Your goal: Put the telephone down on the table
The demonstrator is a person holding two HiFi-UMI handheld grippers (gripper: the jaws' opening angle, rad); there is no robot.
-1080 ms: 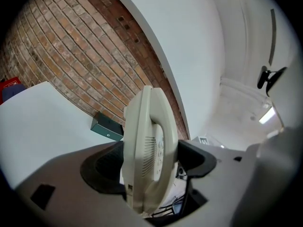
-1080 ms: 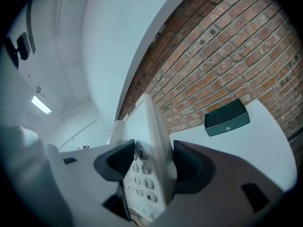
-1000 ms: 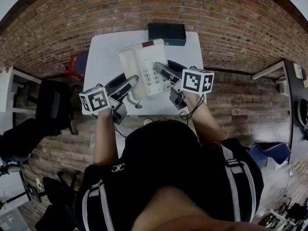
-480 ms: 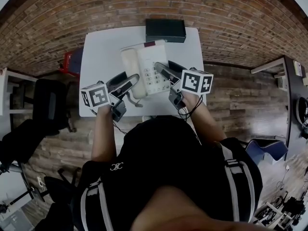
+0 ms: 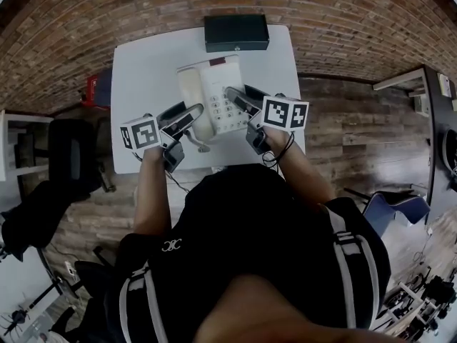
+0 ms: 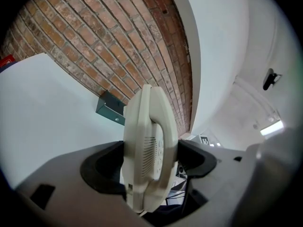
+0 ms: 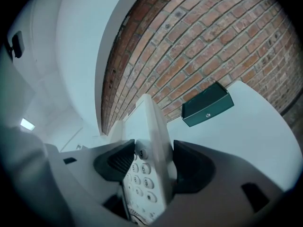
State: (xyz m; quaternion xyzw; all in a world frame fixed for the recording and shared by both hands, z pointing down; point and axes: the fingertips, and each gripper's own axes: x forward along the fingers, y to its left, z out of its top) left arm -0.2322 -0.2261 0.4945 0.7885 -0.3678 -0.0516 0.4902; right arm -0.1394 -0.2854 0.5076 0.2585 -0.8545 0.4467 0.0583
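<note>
A cream desk telephone [image 5: 213,98] with its handset along its left side is held over the white table [image 5: 143,77]. My left gripper [image 5: 187,114] is shut on the handset side [image 6: 149,148] of the telephone. My right gripper [image 5: 239,103] is shut on the keypad edge [image 7: 147,164] at the phone's right. In both gripper views the phone stands edge-on between the jaws. Whether its base touches the table is hidden from me.
A dark green box [image 5: 236,32] lies at the table's far edge against the brick wall; it also shows in the right gripper view as the box [image 7: 207,105]. A red object [image 5: 93,91] sits left of the table. A dark chair [image 5: 64,159] stands left.
Both grippers and the telephone have moved slightly away from the person, further over the table. The grip on both sides is unchanged.
</note>
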